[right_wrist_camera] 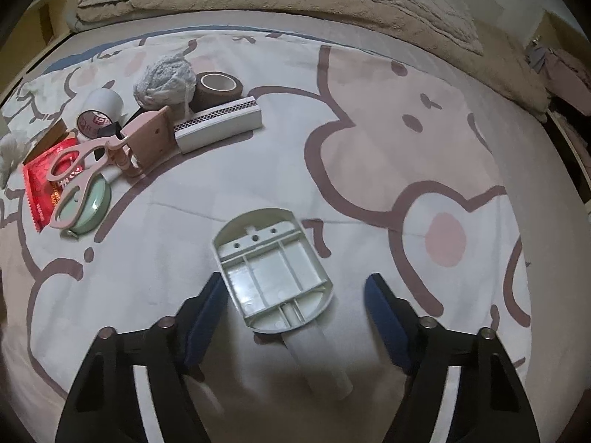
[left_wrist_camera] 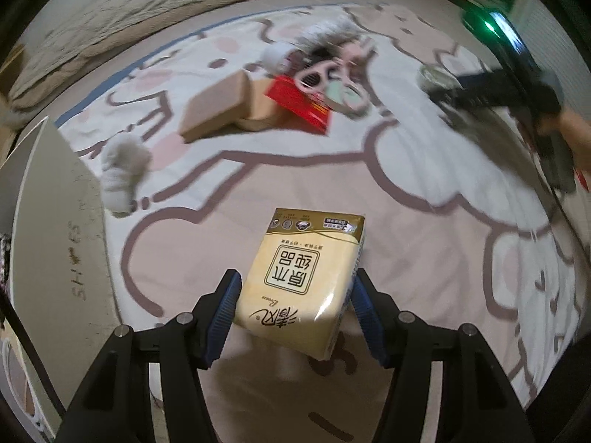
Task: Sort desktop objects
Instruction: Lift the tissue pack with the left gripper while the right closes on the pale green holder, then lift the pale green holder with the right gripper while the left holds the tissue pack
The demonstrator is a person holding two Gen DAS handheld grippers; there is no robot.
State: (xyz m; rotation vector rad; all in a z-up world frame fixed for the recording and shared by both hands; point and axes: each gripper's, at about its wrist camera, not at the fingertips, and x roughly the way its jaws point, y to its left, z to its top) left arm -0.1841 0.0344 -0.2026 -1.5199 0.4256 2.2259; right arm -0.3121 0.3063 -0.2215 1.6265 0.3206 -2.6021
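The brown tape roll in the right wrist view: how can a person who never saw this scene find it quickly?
Look at the cartoon-printed bed sheet, then at the pile of objects at its upper left. The brown tape roll lies at the pile's far right end, behind the white box and beside the grey yarn ball. It is the only dark brown ring.

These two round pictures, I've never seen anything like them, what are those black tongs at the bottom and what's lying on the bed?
There is no robot here. A person holds one pair of tongs in each hand, and a wide-angle camera on each looks forward along its two fingers, hence the round, bent view.

In the left-hand view, the left tongs are closed on a yellow tissue pack, lifted above a cartoon-print bedsheet.

In the right-hand view, the right tongs are open around a pale plastic scoop-shaped piece lying on the sheet, not gripping it.

Further back is a pile: pink scissors, a red packet, a brown tape roll, a white perforated box and a grey yarn ball.
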